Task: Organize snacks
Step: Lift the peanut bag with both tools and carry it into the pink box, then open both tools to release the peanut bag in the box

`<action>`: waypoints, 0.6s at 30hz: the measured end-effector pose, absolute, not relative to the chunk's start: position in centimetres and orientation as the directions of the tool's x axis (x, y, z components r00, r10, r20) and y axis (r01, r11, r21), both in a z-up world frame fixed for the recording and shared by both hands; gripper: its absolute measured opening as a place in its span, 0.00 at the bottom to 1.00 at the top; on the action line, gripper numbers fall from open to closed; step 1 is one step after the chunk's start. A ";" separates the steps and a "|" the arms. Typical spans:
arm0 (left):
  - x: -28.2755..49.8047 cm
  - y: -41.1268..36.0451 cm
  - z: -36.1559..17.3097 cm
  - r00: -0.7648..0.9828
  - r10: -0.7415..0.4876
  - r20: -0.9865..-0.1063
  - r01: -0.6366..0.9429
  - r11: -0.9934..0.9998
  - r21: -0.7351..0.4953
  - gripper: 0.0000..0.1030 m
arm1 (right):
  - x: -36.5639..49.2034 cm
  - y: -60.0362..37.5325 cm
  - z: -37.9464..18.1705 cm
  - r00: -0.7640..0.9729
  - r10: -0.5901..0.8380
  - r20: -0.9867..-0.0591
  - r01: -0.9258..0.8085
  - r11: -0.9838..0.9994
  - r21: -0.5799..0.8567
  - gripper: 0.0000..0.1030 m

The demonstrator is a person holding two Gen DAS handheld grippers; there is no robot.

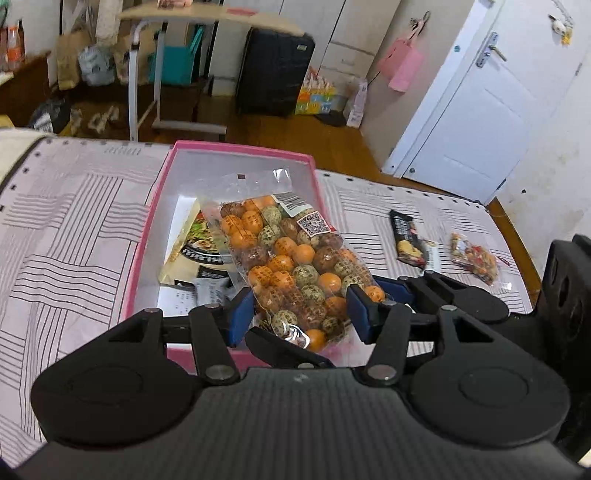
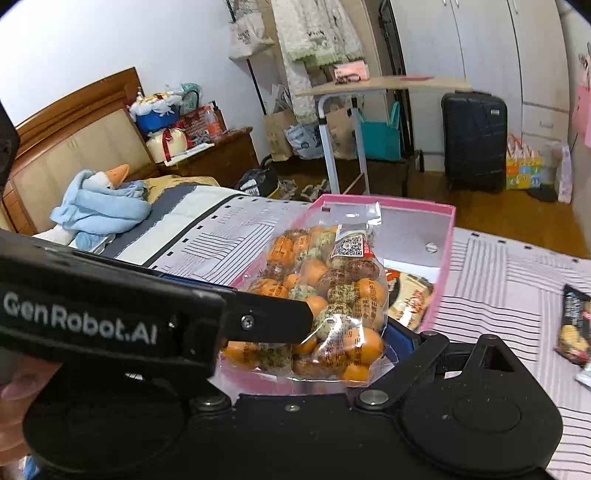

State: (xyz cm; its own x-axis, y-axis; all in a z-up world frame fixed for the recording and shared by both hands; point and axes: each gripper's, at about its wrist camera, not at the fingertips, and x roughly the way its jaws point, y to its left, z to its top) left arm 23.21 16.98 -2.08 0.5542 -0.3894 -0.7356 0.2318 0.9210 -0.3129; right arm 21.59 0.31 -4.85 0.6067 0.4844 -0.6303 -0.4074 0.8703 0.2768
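A clear bag of orange and green round candies (image 1: 295, 266) hangs tilted over the open pink box (image 1: 146, 236), its lower end by the box's near wall. My left gripper (image 1: 300, 314) is shut on the bag's lower part, a blue pad on each side. My right gripper (image 2: 314, 347) comes in from the right and grips the same end. Its blue pad (image 2: 402, 339) presses the bag (image 2: 332, 288); the other finger is hidden behind the left gripper's arm (image 2: 110, 317). A noodle pack (image 1: 199, 240) and small packets lie inside the box (image 2: 443, 258).
On the striped bedcover (image 1: 74, 221) right of the box lie a black snack packet (image 1: 408, 240) and a clear packet of mixed nuts (image 1: 474, 258). Past the bed's far edge are wooden floor, a dark suitcase (image 1: 273, 74), a side table (image 1: 207, 18) and a white door (image 1: 480, 122).
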 end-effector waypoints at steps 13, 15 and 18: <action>29.2 20.6 -7.5 0.485 -0.369 -0.793 0.174 0.929 -0.326 0.51 | 27.4 3.4 -9.9 0.421 0.535 -0.733 -0.384 0.837 0.390 0.97; 29.4 20.6 -7.9 0.485 -0.354 -0.800 0.167 0.935 -0.313 0.51 | 27.5 3.3 -10.2 0.395 0.549 -0.737 -0.379 0.828 0.413 0.97; 29.3 20.6 -8.1 0.490 -0.358 -0.795 0.163 0.933 -0.320 0.51 | 27.4 2.7 -10.2 0.381 0.564 -0.733 -0.388 0.817 0.427 0.98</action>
